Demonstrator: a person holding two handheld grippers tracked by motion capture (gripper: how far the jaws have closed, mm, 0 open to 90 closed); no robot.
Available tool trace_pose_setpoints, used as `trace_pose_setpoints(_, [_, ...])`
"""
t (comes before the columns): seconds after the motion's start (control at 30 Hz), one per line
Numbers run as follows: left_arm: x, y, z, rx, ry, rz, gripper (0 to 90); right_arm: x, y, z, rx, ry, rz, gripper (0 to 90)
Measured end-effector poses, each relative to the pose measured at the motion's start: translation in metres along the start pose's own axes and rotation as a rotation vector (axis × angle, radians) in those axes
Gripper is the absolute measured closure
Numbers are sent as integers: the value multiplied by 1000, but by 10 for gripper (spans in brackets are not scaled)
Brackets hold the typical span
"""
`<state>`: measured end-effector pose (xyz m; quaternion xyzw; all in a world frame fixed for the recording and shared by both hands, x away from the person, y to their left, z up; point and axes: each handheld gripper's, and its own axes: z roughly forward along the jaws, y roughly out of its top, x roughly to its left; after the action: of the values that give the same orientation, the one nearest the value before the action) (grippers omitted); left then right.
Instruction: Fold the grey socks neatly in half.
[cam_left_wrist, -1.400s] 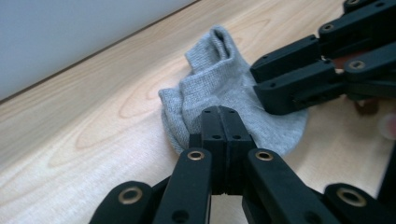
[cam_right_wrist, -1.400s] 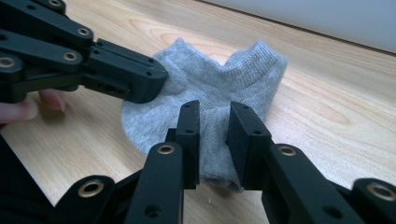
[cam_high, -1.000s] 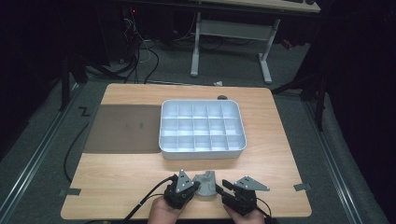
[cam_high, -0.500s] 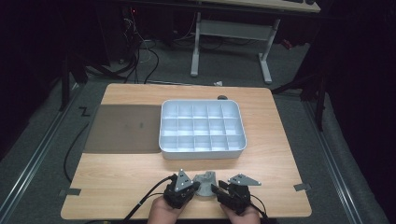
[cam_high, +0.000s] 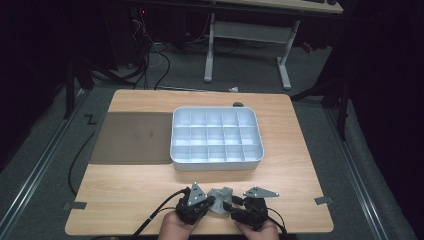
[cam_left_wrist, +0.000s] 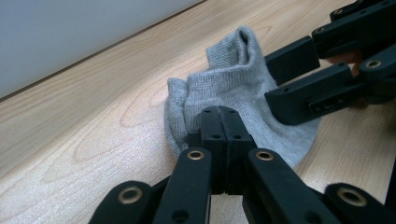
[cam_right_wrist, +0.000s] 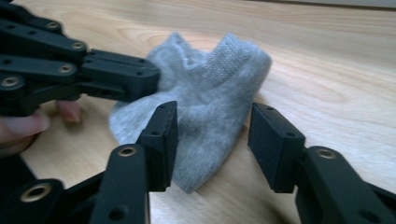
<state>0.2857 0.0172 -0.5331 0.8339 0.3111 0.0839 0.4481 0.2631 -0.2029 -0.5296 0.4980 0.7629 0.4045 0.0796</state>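
Pinching one grey sock (cam_left_wrist: 243, 88): left tongs (cam_left_wrist: 219, 122); right tongs (cam_right_wrist: 212, 135) spread, opening.

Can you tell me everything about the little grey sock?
The sock is a short grey knitted ankle sock, soft and crumpled, its cuff bunched upward. It lies on the wooden table near the person's edge. The left hand-held gripper pinches one end shut. The right hand-held gripper has just been opening, its jaws either side of the other end.

Looks like a lab/test bay from my feed: wood table (cam_high: 150, 190) on grey carpet, floor rails (cam_high: 35, 170), cable tangle (cam_high: 150, 50), desk frame (cam_high: 245, 45) behind, dark surrounds.
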Motion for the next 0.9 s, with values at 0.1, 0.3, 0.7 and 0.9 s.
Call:
trace_pose_setpoints(0.1, [0,0,0,-1,0,0,900,2,0,1,9,4,5,633])
trace_pose_setpoints(0.3, [0,0,-1,0,-3,-1,900,5,-3,0,-7,-4,-14,824])
trace_pose_setpoints(0.7, [0,0,-1,-7,-12,-4,889,9,1,-8,-33,-11,-51,831])
trace_pose_setpoints(0.9, [-2,0,-1,-20,-14,-1,867,10,1,-9,-38,-28,-70,831])
